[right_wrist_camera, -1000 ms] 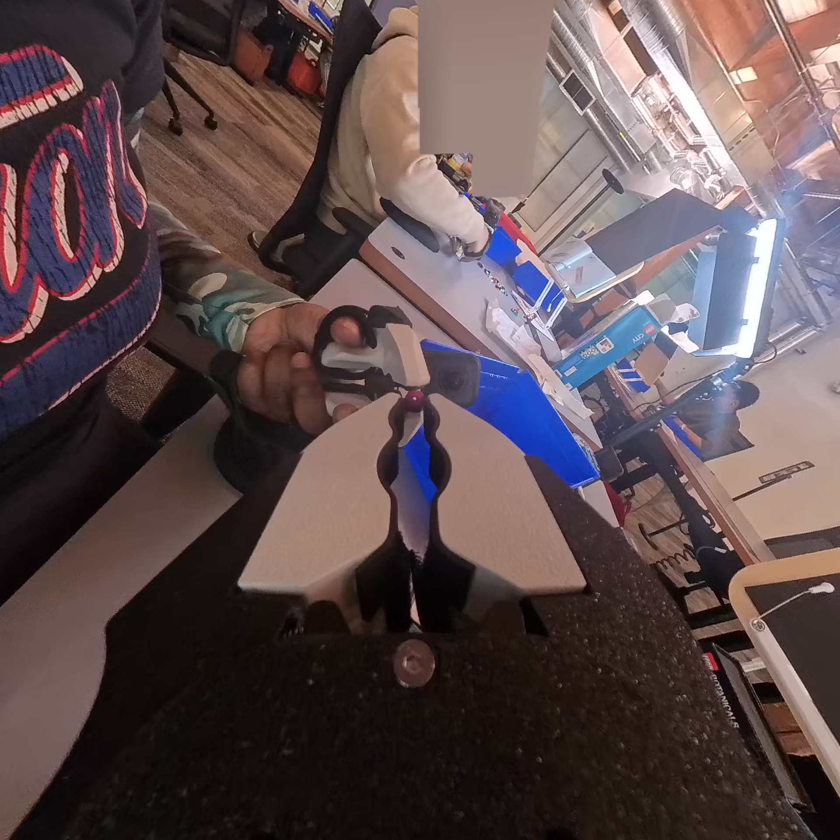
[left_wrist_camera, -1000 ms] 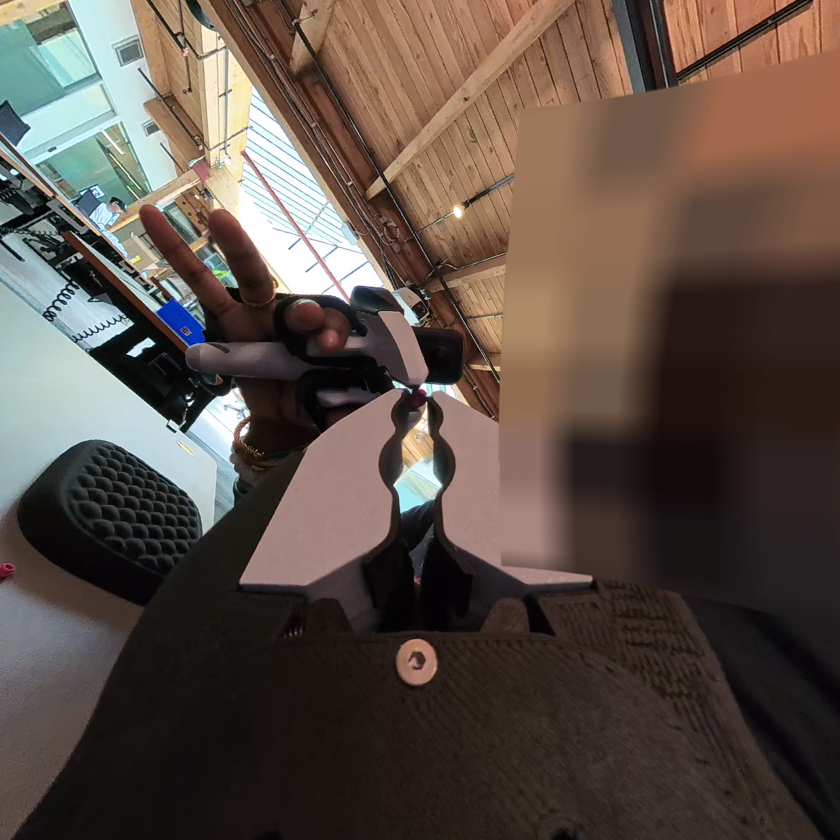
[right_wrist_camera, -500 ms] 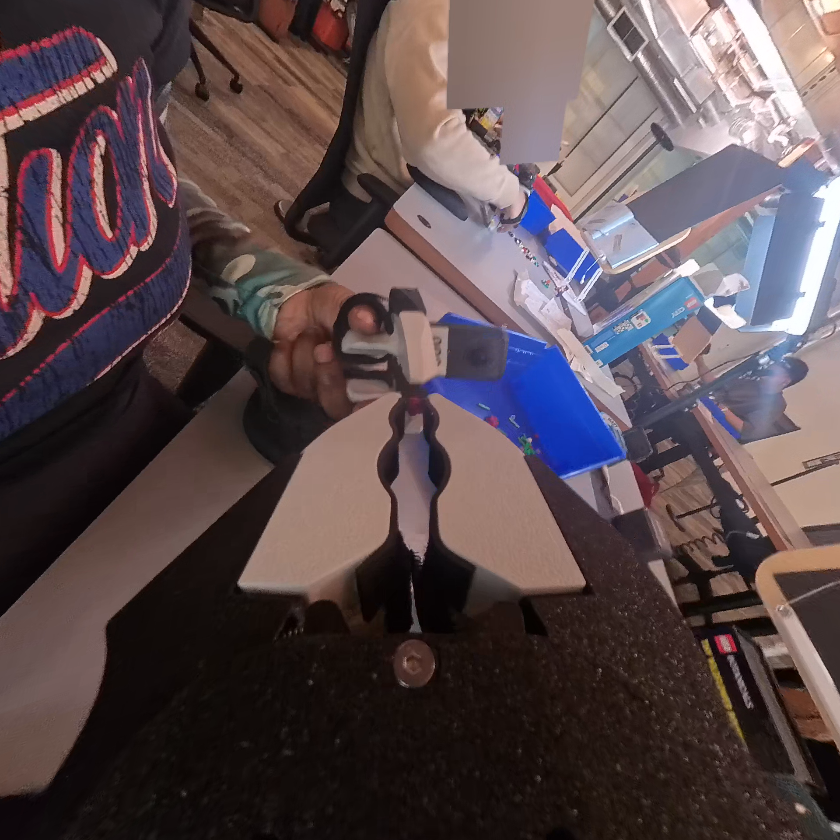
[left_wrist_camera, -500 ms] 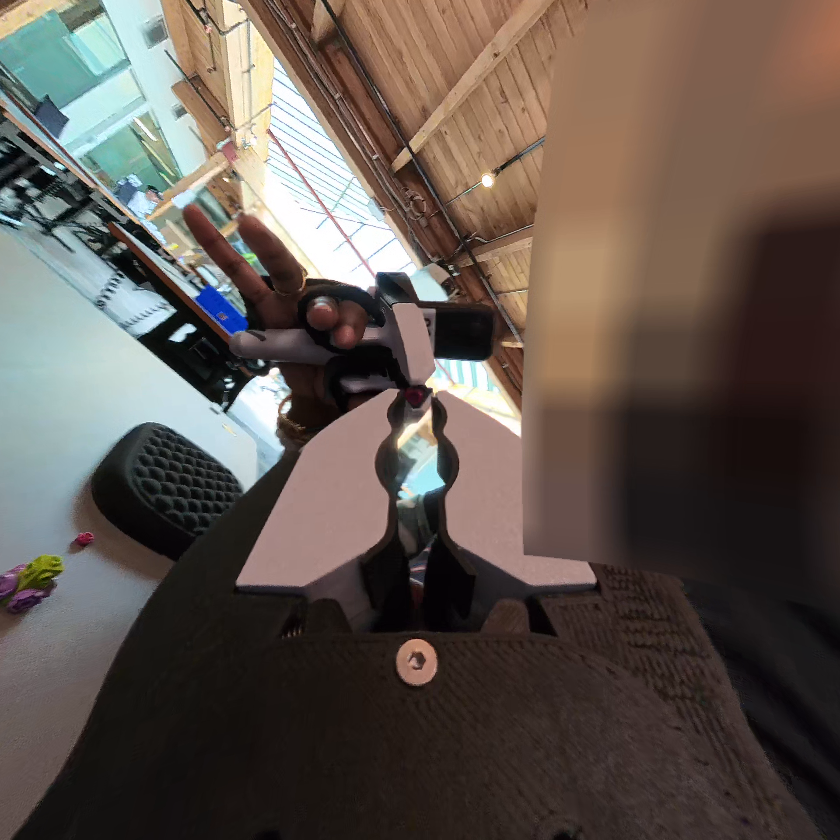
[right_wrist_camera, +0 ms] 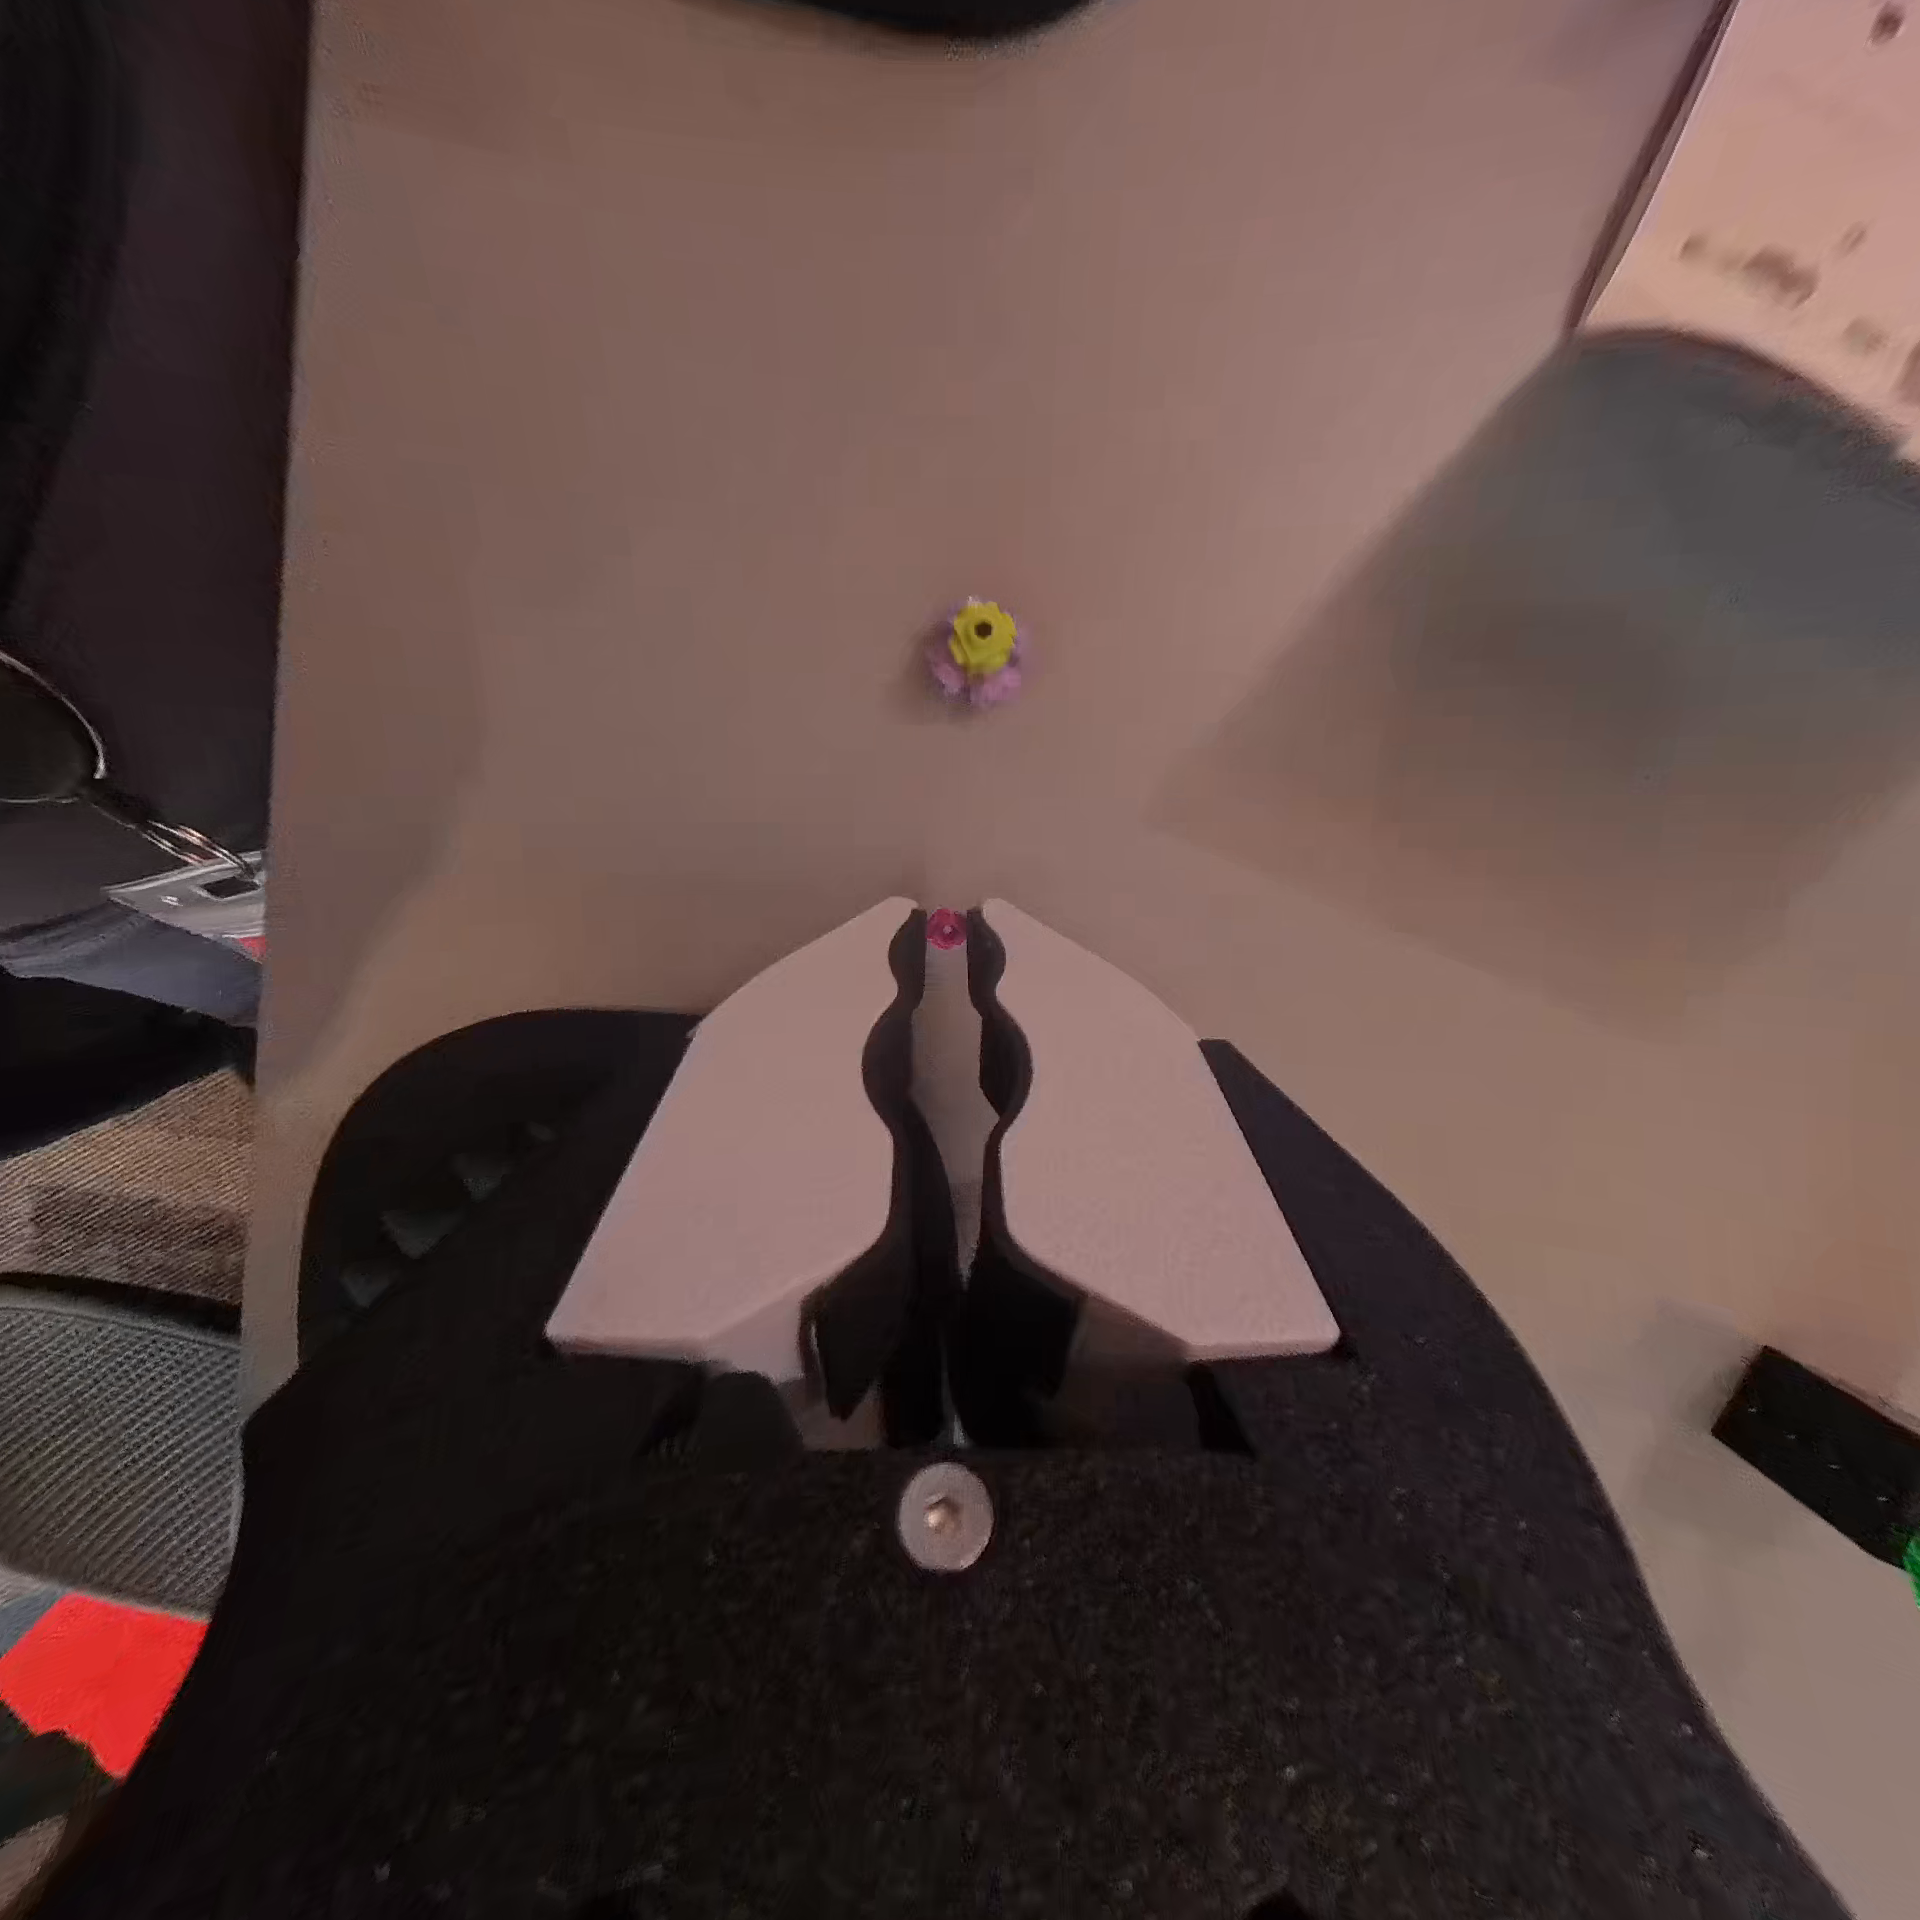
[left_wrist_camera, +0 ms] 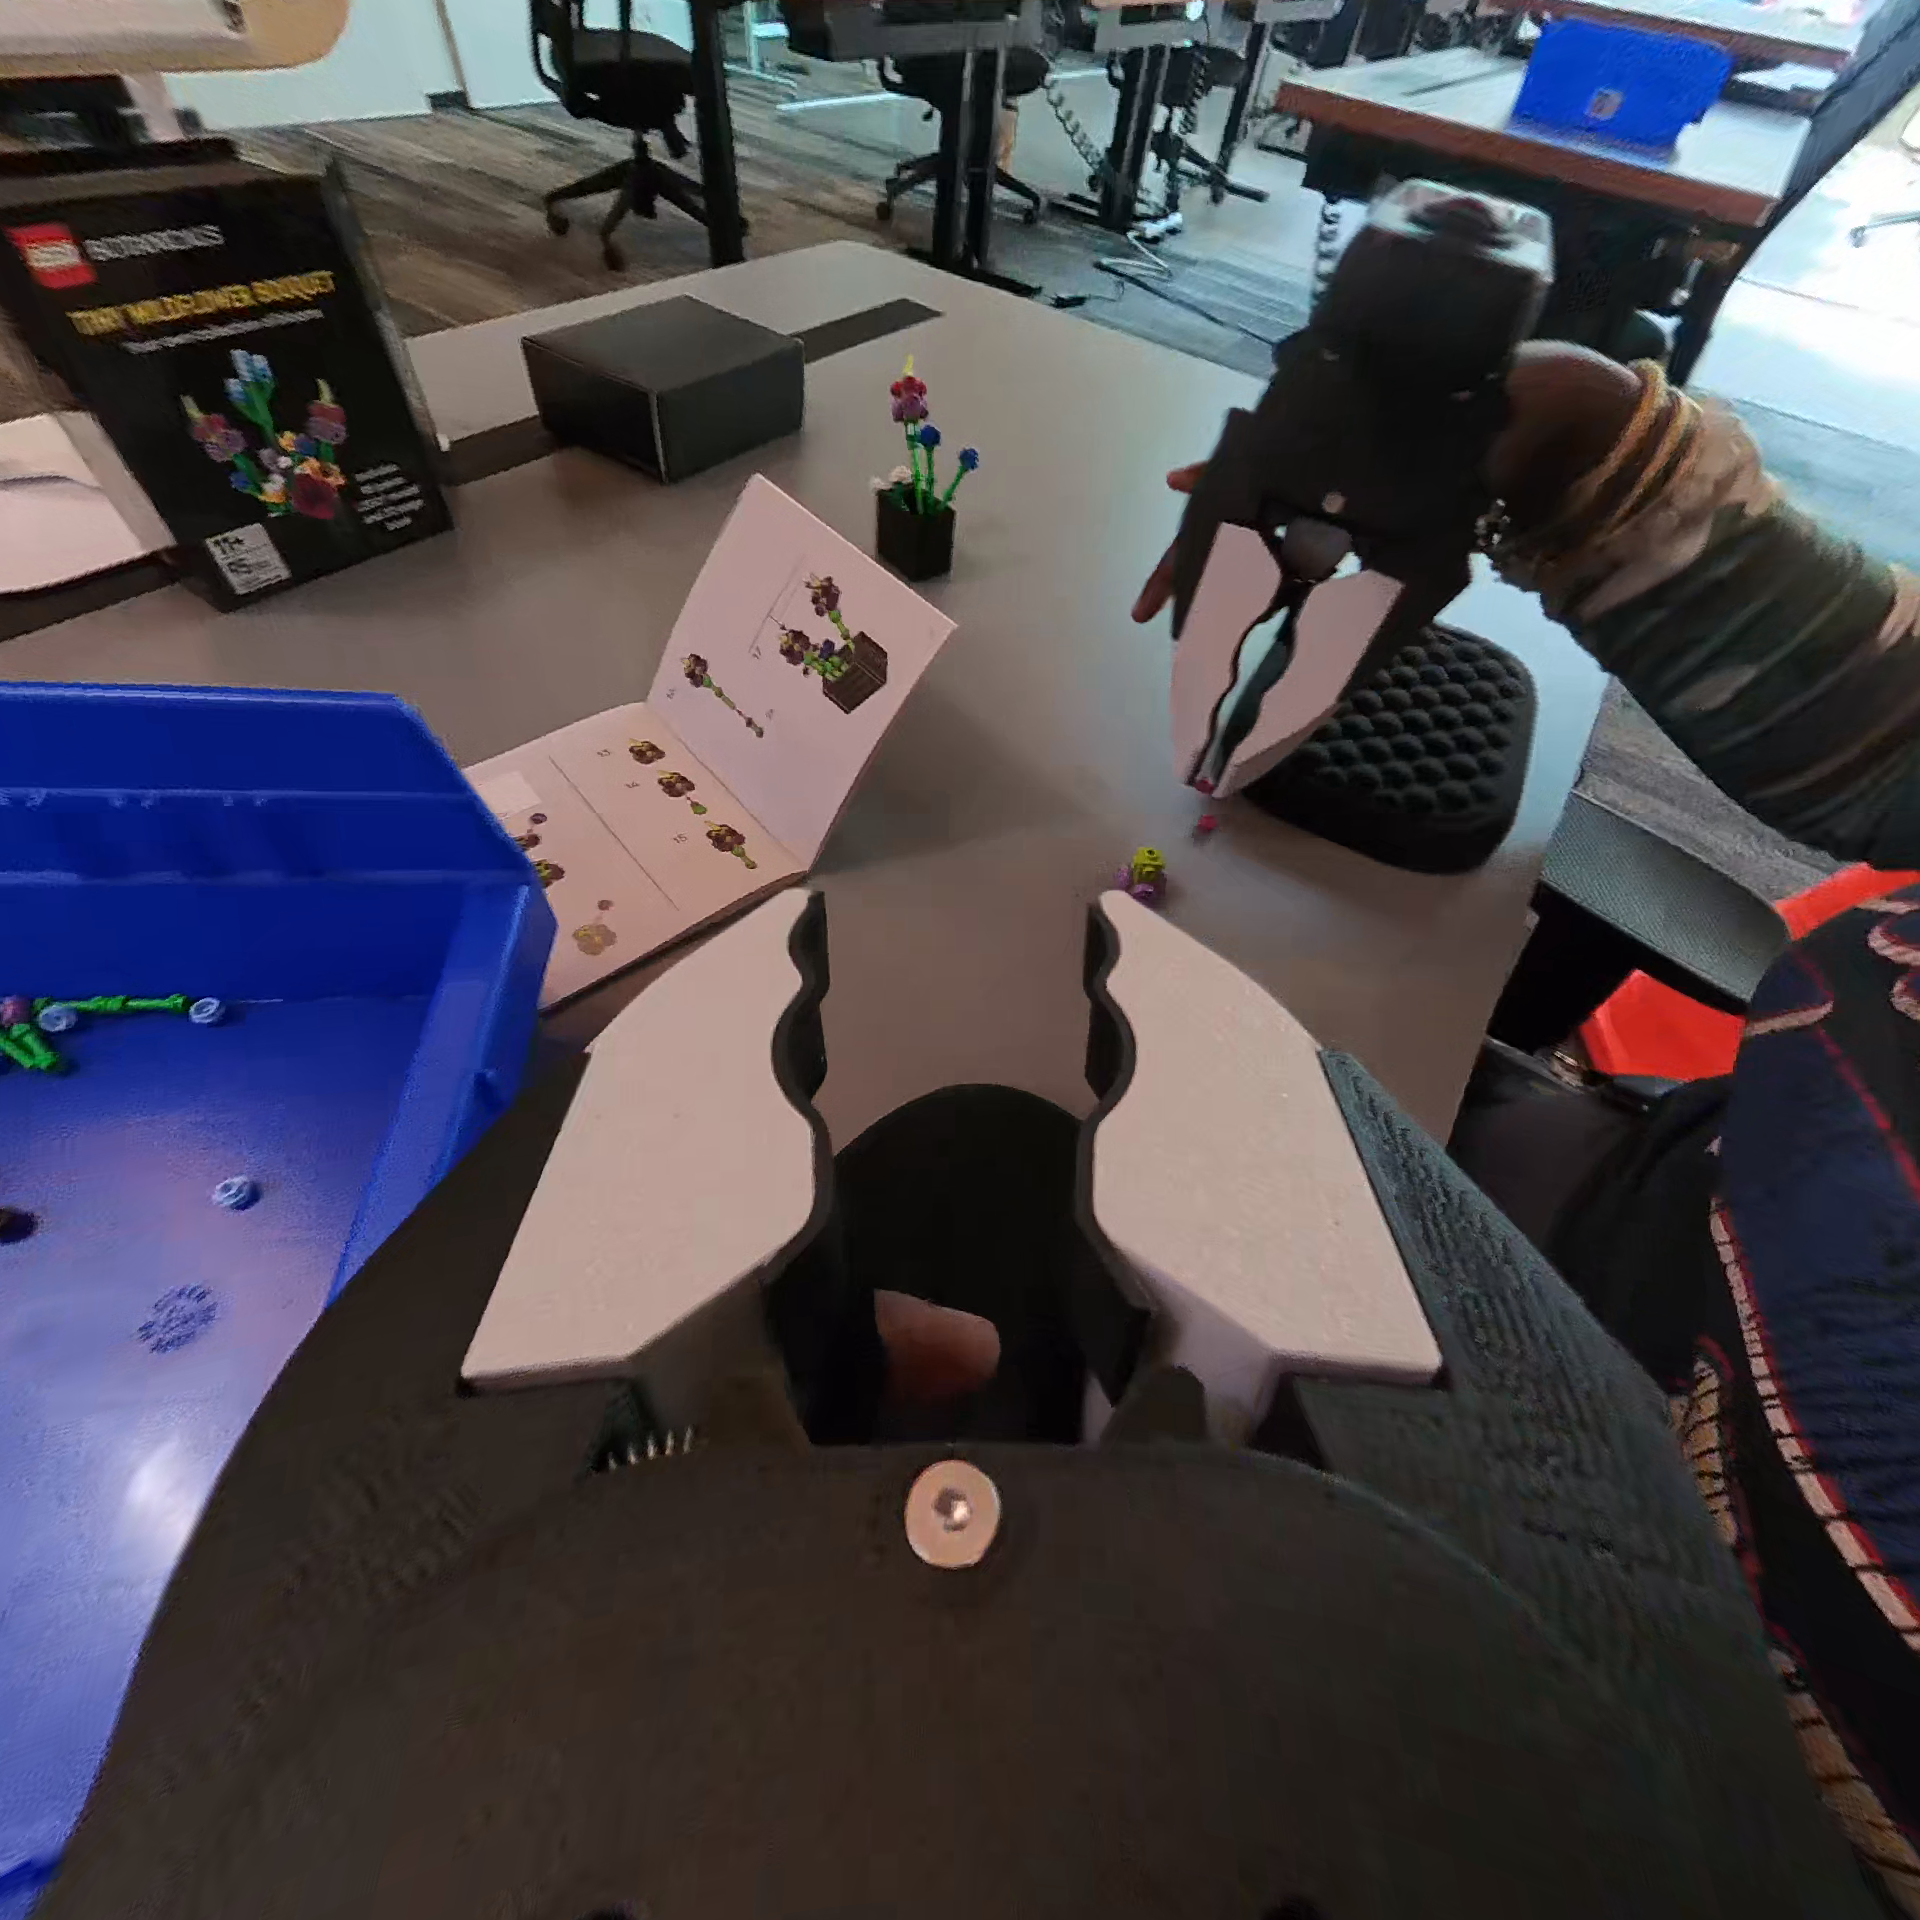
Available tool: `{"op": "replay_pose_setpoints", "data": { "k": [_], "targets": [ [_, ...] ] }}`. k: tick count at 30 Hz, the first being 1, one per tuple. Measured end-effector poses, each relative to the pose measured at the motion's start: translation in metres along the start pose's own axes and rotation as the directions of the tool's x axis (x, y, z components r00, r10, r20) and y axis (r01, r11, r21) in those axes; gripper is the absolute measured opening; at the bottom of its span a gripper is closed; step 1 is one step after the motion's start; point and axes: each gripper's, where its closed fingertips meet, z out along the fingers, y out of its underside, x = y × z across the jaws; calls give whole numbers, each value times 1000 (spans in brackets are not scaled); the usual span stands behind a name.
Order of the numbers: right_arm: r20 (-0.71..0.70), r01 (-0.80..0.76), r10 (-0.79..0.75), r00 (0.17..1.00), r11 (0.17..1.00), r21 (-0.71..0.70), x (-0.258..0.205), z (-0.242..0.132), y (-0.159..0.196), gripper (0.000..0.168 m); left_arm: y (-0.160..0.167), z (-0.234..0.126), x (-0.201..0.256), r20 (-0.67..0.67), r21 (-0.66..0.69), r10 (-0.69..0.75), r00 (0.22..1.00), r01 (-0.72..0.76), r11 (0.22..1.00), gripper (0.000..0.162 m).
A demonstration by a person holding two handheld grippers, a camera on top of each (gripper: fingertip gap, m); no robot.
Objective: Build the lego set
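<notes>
A: Progress looks partial — a small black pot [left_wrist_camera: 914,535] at the far side of the table [left_wrist_camera: 1039,416] already carries a few finished flowers [left_wrist_camera: 920,431], red and blue on green stems.

B: And the rest?

A: Loose stems and studs lie in the blue bin [left_wrist_camera: 260,831], so several blooms are not yet made. The instruction booklet [left_wrist_camera: 727,748] lies open between bin and pot, with the set's box [left_wrist_camera: 229,374] standing behind it.

B: What about the grippers?

A: The right gripper [right_wrist_camera: 945,914] has its fingers drawn together on a tiny magenta stud [right_wrist_camera: 944,928], pinched at the very tips just above the tabletop. The left gripper [left_wrist_camera: 956,925] holds nothing — its fingers stand well apart over bare table.

B: Where does the stud go?

A: Probably onto the yellow-and-lilac flower head [right_wrist_camera: 979,652] lying just ahead of the right gripper, near the dark ribbed pad [left_wrist_camera: 1403,758]. A second magenta speck [left_wrist_camera: 1205,826] seems to rest on the table below the right gripper's tips, though it is too small to be sure.

B: So what is left?

A: By my reckoning: seat the stud, mount that head on a stem, then plant it in the pot with the others.
</notes>
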Motion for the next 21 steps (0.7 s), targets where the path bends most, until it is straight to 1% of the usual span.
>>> {"op": "replay_pose_setpoints", "data": {
  "k": [3,6,11,15,21],
  "targets": [
    [19,-24,24,1000,999,-27,4,3,5,7,1,6,12,-77,4,6,997,-6,1000,51],
    [18,-26,26,999,999,-32,7,5,7,7,-6,5,17,-124,58,-19,992,26,998,51],
    [25,-36,37,999,997,-67,9,10,13,8,-6,0,2,-86,81,-68,994,75,994,51],
    [18,-42,43,999,997,-66,11,10,13,8,-7,-2,2,-100,92,-74,992,83,992,50],
    [21,-48,49,999,998,-50,10,10,12,13,-5,-3,-1,-86,84,-70,994,77,994,51]
  ]
}}
